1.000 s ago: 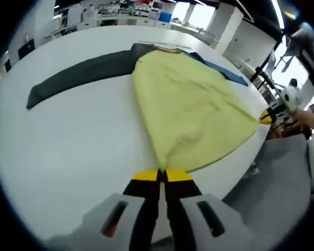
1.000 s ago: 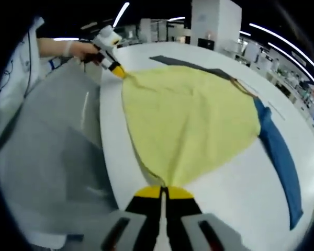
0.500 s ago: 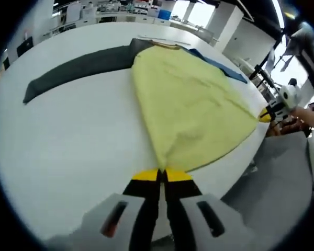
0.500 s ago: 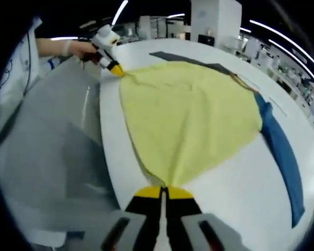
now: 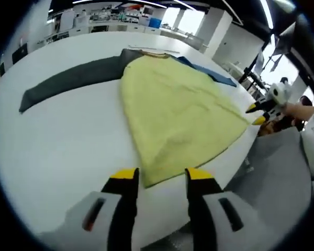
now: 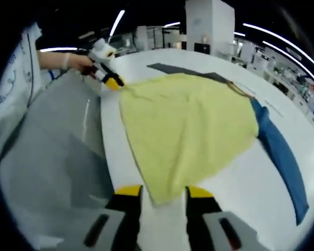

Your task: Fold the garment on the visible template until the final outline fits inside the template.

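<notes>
Yellow garment (image 5: 178, 112) corner lies between parted jaws.

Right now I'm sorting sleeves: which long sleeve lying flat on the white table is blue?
The long blue fabric sleeve, right of the yellow garment body; the other sleeve is dark grey.

one yellow garment (image 5: 175, 117), one grey sleeve (image 5: 68, 83), one blue sleeve (image 6: 280, 151), one table (image 5: 52, 141).

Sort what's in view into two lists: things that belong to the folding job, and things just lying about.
Part of the job:
- yellow garment, spread on the white table
- left gripper, open
- right gripper, open

Lying about:
- dark grey strip beside the garment
- blue strip on its other side
- background benches, blurred
</notes>
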